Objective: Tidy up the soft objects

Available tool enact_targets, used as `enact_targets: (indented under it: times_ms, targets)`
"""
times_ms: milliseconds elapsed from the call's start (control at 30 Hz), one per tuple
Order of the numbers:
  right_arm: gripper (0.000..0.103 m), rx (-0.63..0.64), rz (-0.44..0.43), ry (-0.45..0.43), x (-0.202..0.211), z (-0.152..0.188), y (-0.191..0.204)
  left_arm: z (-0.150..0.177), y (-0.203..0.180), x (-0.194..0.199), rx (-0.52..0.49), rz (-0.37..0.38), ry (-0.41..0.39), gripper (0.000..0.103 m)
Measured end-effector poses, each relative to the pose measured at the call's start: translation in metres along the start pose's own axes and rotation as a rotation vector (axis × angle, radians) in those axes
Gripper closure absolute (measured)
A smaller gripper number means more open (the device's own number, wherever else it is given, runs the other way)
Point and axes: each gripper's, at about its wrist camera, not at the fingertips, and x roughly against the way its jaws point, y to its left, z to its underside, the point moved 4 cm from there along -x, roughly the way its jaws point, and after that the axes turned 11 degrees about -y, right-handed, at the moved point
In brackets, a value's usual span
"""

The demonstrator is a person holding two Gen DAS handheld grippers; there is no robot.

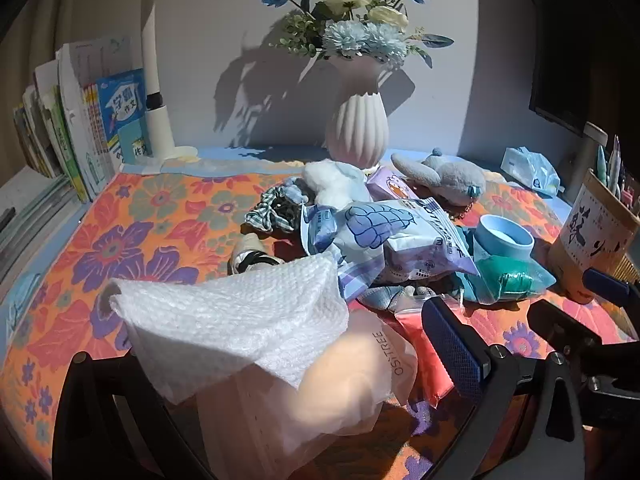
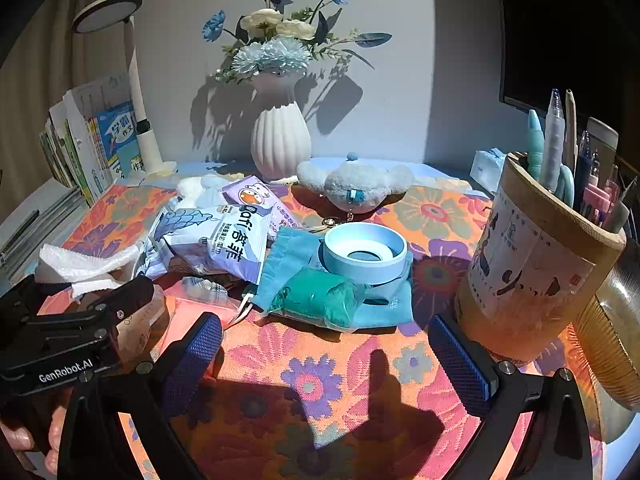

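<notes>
A soft tissue pack [image 1: 340, 392] lies between the fingers of my left gripper [image 1: 280, 332], with a white tissue [image 1: 232, 320] sticking out and hiding the left finger. The jaws stand wide apart. Behind it is a pile: a red zip bag [image 1: 424, 344], a blue-purple wipes pack [image 1: 392, 232] [image 2: 224, 240], a checked scrunchie [image 1: 268, 212], a white plush [image 1: 336, 184], a grey plush [image 1: 444, 180] [image 2: 356, 188] and a teal pouch [image 2: 320, 296]. My right gripper [image 2: 324, 360] hangs open over bare floral cloth in front of the pouch.
A light blue ring-shaped cup [image 2: 364, 252] rests on the pouch. A pen holder [image 2: 532, 264] and a tape roll [image 2: 612, 344] stand close on the right. A white vase [image 1: 358, 132] is at the back, books [image 1: 80, 132] and a lamp [image 1: 154, 80] at the back left.
</notes>
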Motion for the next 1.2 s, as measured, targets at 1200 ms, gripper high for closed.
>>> enact_targets:
  times_ms: [1200]
  targets:
    - [0.0, -0.025, 0.021, 0.054, -0.011, 0.005, -0.008, 0.003, 0.0, -0.007, 0.019, 0.001, 0.054, 0.001]
